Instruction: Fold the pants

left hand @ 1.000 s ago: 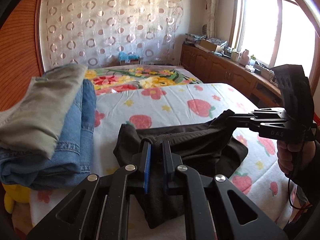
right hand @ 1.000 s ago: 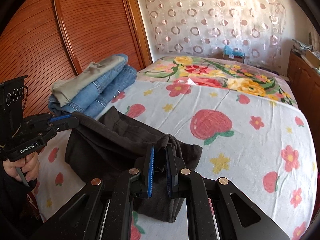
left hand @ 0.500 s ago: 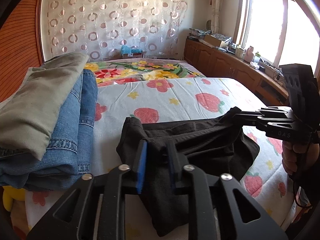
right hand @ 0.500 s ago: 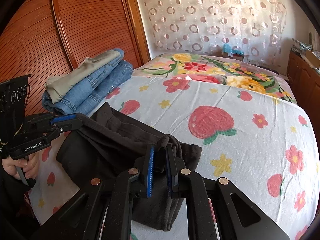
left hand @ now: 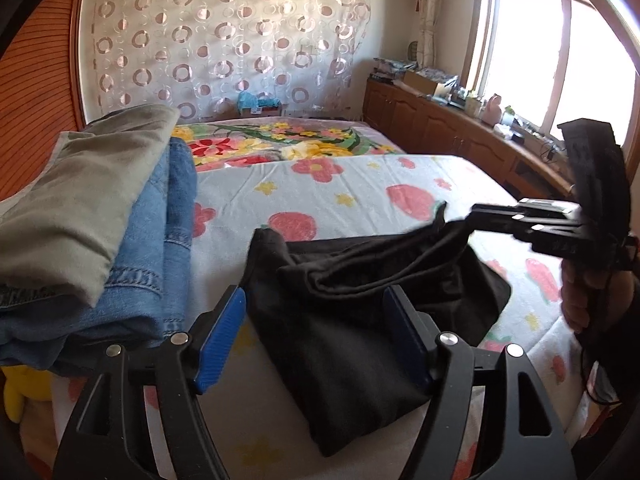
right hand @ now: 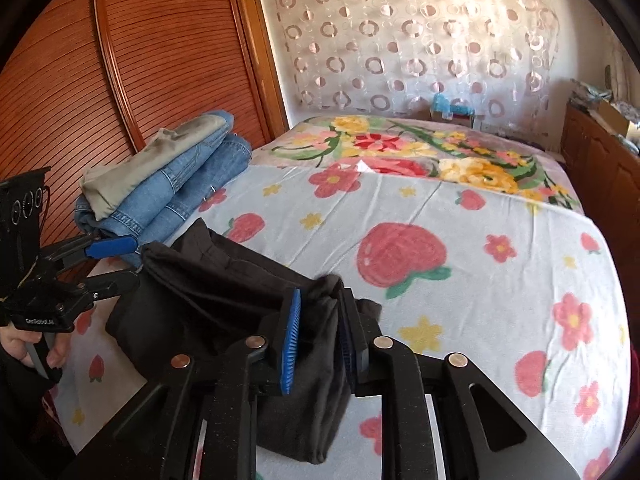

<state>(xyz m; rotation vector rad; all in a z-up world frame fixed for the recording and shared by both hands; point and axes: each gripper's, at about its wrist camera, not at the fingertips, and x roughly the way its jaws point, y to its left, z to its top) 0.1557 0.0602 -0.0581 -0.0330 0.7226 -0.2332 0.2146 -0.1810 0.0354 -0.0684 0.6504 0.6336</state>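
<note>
The left gripper is spread wide, with nothing pinched; the black pants are seen lying just past its blue pads, running from about 12 toward 2 o'clock in the left wrist view. The right gripper is caught half parted around a bunched corner of the same pants. Whether the cloth is actually clamped can't be told, since a gap shows between the pads, though from the left wrist view a fold looks to be lifted at its tip. The long axis of the bundle is strung between the two grippers, so the right one is judged to be nearer the raised edge and the left nearer the slack end.

Further out, the pants are spread on the strawberry-print bed, roughly folded but rumpled. At 10 o'clock a stack of folded jeans with a khaki pair on top is parked beside them. No containers are spotted.
</note>
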